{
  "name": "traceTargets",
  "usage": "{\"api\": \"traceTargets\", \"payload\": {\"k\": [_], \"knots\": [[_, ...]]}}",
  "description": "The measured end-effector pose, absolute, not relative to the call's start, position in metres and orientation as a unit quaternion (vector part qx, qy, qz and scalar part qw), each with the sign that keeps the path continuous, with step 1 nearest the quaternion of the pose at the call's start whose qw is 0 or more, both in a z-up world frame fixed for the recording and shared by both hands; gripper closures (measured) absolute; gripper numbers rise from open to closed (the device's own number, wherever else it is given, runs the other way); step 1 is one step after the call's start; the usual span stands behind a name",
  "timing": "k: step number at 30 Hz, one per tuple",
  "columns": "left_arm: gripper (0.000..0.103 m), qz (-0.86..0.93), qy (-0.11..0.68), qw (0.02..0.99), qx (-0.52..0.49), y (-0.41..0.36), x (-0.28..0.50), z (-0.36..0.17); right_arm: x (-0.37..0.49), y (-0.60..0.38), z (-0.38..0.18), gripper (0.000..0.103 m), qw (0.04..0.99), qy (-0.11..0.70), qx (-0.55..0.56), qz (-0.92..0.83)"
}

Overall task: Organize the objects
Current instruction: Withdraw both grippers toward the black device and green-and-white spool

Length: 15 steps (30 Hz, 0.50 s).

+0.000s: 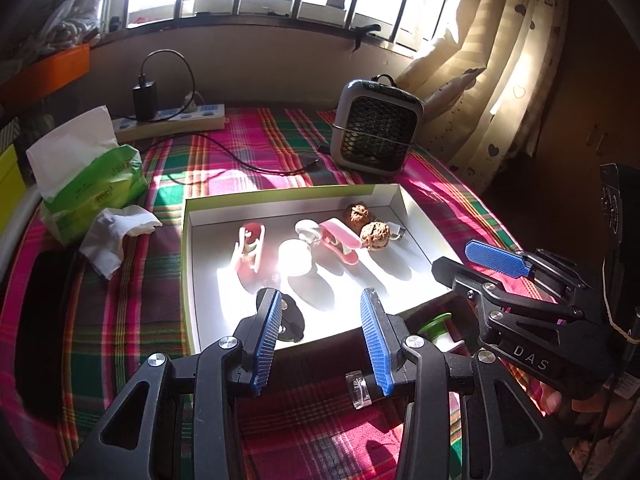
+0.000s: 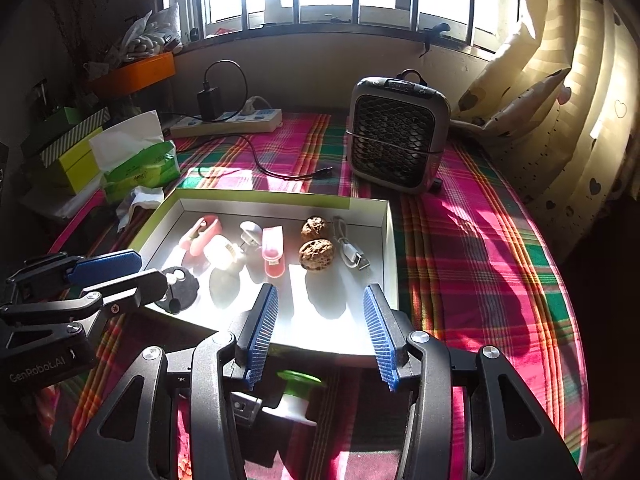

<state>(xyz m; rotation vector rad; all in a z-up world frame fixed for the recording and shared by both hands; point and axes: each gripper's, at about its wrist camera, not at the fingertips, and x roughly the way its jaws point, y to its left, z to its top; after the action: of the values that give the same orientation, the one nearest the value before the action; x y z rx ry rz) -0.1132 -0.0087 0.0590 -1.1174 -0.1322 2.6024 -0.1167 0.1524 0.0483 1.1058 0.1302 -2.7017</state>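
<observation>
A shallow white tray with a green rim [image 1: 186,264] [image 2: 276,196] lies on the plaid cloth. Inside it are a red clip [image 1: 250,250], a pink clip [image 1: 340,240], a white round piece [image 1: 295,258], two walnuts [image 1: 374,234] [image 2: 316,254], a white cable plug [image 2: 352,254] and a black disc [image 2: 180,288]. In front of the tray stand a green-and-white spool [image 2: 298,396] [image 1: 438,328] and a small clear piece [image 1: 360,390]. My left gripper [image 1: 320,340] [image 2: 132,274] hovers open and empty at the tray's near edge. Beside it, my right gripper [image 2: 320,334] [image 1: 468,264] is also open and empty.
A small fan heater [image 1: 376,132] stands behind the tray. A green tissue pack [image 1: 92,184] and a crumpled tissue [image 1: 116,236] lie at its left. A power strip with charger [image 1: 172,118] and a black cable [image 1: 240,162] are at the back. A curtain [image 2: 560,100] hangs on the right.
</observation>
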Motion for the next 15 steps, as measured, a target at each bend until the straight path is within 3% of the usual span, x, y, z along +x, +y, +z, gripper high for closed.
{"api": "traceTargets", "payload": {"k": [15], "knots": [[0.062, 0.887, -0.029, 0.214, -0.408, 0.003, -0.089, 0.041, -0.089, 0.17, 0.038, 0.057, 0.093, 0.037, 0.378, -0.92]]}}
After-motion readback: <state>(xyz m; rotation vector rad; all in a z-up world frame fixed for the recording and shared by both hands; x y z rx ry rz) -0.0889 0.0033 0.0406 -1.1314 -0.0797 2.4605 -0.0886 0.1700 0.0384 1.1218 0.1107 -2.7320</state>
